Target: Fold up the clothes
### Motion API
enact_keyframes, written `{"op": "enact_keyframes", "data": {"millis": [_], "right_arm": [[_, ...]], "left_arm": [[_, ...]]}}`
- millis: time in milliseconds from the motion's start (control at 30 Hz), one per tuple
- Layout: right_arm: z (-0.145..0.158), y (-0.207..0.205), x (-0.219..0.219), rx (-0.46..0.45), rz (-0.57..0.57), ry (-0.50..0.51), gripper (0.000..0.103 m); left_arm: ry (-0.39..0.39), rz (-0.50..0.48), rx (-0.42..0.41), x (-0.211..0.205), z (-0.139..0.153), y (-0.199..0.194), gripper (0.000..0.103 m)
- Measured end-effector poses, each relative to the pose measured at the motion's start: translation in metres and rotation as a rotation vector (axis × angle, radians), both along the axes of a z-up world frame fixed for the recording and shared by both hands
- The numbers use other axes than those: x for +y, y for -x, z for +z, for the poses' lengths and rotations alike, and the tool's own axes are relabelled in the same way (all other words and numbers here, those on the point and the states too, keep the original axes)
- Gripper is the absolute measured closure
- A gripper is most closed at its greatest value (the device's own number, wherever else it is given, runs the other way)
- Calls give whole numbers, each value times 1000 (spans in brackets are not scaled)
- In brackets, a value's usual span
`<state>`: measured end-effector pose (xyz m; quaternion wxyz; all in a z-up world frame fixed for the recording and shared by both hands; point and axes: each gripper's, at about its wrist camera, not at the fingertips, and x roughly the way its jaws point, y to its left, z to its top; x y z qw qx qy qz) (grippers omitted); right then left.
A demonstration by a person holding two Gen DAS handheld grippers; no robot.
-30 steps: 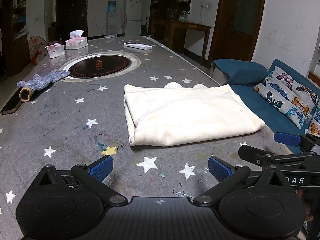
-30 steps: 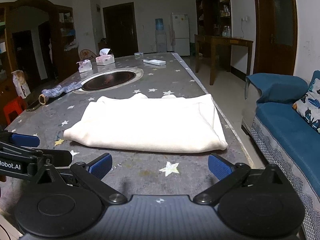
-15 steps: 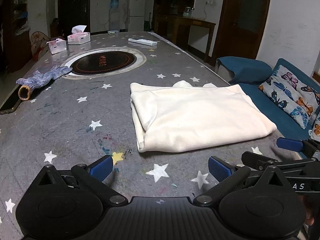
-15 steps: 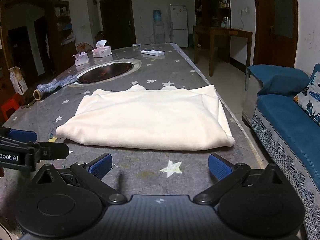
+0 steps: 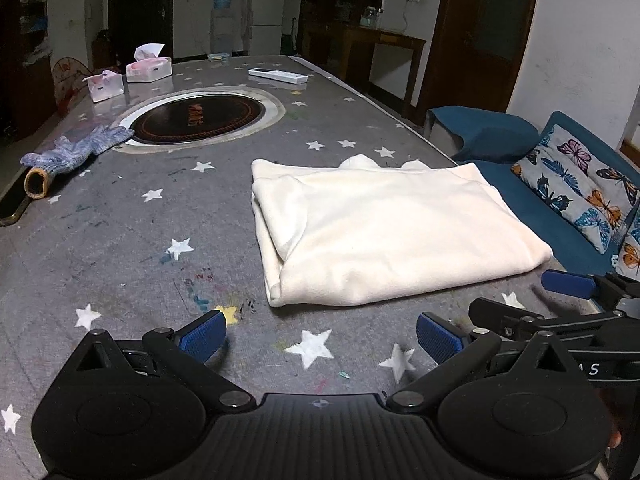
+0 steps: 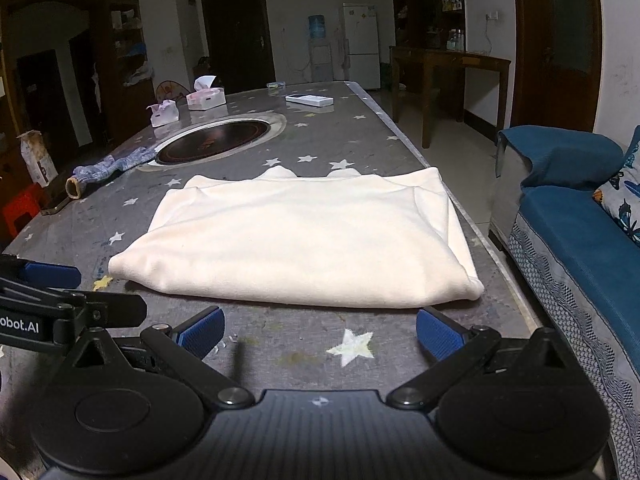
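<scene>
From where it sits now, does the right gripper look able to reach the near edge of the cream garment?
Probably yes. The right tongs are open, and only bare table lies between them and the garment; its near fold lies just ahead, with nothing on it.

A grey star-print tabletop [image 5: 120, 248] w/ a round black inset cooktop [image 5: 199, 119] is seen. A knit glove [image 5: 76, 149] is laid just left of the cooktop. Two tissue boxes [image 5: 149, 69] and a white remote [image 5: 278, 75] are set at the far end. A blue sofa [image 6: 576, 224] w/ a butterfly cushion [image 5: 576, 184] is placed to the right.
</scene>
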<state>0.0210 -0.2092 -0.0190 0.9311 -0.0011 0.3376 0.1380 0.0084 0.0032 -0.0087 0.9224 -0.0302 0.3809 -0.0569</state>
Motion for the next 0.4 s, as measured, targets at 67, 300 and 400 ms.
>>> {"op": "enact_keyframes", "data": {"millis": [67,300,400], "right_arm": [[0,0,0,0,0,-2,0],[0,0,1,0,3,-3,0],[0,0,1,-1,4,-3,0]], "left_arm": [[5,5,-4,0,1,0,0],[6,11,-13,1,1,0,0],[4,4,-9,0,1,-1,0]]}}
